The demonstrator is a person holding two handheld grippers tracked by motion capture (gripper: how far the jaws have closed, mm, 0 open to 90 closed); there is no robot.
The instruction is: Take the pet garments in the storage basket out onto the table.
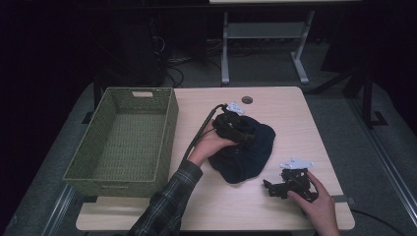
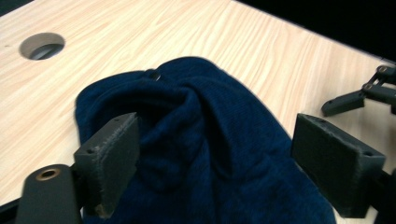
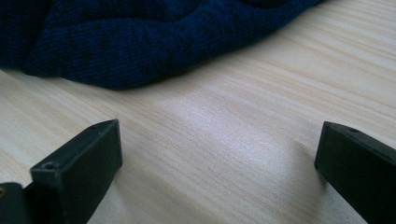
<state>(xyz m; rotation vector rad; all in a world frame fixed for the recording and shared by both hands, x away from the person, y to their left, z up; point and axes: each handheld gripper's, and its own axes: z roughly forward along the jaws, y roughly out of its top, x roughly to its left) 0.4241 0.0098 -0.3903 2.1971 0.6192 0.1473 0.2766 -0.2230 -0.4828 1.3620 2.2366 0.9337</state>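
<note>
- Starting nearest you, at the lower right of the high view, your right gripper [image 1: 281, 187] rests low over the bare table [image 1: 295, 123] with its jaws spread wide and nothing between them.
- Its own view shows only wood grain between those jaws; the hem of the dark blue knit garment [image 3: 140, 42] lies across the upper left of that frame, ahead of the tips and apart from them.
- Further in, at the centre of the high view, the garment [image 1: 251, 157] sits bunched in a mound on the table.
- Your left gripper [image 2: 215, 158] is right on it: jaws apart, straddling a raised fold, not yet closed. That makes your left hand the nearer one for a pinch.
- Farthest, at the left of the high view, the green woven basket [image 1: 169, 123] stands just beside the garment.
</note>
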